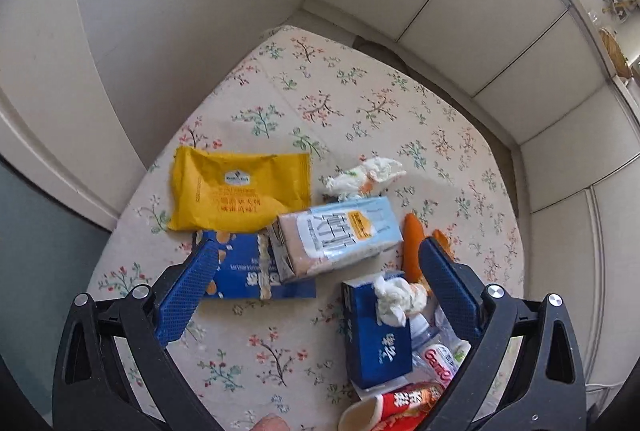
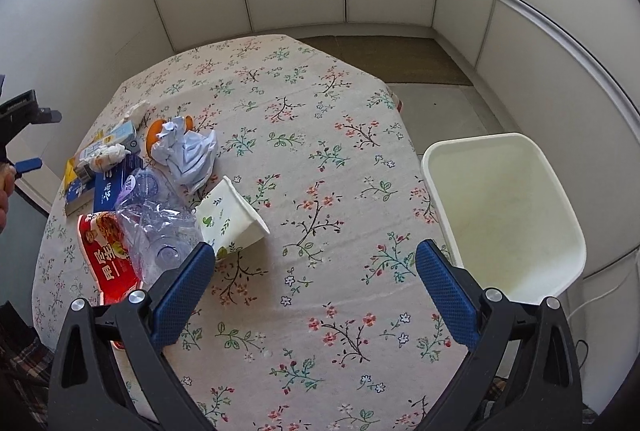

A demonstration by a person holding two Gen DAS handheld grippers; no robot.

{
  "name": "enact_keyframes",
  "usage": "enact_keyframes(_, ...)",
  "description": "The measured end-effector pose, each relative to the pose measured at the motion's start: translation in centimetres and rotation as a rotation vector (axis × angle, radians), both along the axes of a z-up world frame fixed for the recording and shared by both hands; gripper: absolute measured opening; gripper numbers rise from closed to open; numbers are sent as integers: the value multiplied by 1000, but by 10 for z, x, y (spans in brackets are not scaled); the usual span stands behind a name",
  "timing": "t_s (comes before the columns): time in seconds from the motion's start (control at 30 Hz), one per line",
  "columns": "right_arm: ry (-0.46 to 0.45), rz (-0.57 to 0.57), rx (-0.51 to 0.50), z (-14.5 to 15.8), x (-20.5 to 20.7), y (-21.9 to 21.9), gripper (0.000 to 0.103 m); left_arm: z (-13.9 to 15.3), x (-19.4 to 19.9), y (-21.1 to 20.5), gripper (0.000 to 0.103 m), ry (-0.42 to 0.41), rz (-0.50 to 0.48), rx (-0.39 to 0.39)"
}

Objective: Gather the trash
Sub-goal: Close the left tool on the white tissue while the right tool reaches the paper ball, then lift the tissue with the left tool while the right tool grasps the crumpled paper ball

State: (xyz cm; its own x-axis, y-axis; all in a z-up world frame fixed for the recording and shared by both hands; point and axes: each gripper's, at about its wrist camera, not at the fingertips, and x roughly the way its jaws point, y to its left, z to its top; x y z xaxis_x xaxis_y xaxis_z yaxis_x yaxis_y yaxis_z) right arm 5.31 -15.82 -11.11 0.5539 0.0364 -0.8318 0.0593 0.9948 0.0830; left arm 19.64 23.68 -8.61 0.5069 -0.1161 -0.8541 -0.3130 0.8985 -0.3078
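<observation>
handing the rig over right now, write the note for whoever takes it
Left tool: open, empty, over the milk carton. Right tool: open, empty, over bare tablecloth.

Trash is piled on the table's left side: yellow packet, blue box, crushed bottle, paper cup, crumpled paper, red packet, tissues, orange peel.

White bin stands off the table's right edge and looks empty.

Done: nothing binned yet. Left: the whole pile.

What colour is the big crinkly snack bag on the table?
Yellow. The snack bag shows best in the left wrist view.
</observation>
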Motion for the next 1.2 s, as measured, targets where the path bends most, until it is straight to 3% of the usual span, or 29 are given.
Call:
enact_keyframes(0.13,19,13,-21,-6,4,6,97,-11,26,-14,86,3,-74,25)
enact_keyframes(0.23,29,8,-31,-9,5,6,97,-17,49,-33,82,0,-141,106)
enact_keyframes(0.43,60,3,-52,-15,8,3,97,-44,94,-63,72,62,-225,152)
enact_keyframes(0.77,77,25,-2,-20,13,3,97,-80,129,-73,61,194,-253,256)
enact_keyframes(0.83,55,35,13,-17,13,4,97,-83,128,-69,51,207,-240,274)
enact_keyframes(0.9,27,47,31,-12,12,7,97,-80,126,-64,45,191,-225,270)
enact_keyframes(1.03,-1,112,56,-4,12,20,97,-65,118,-55,43,136,-185,231)
enact_keyframes(1.2,-48,259,37,8,12,45,97,-23,94,-45,43,20,-135,147)
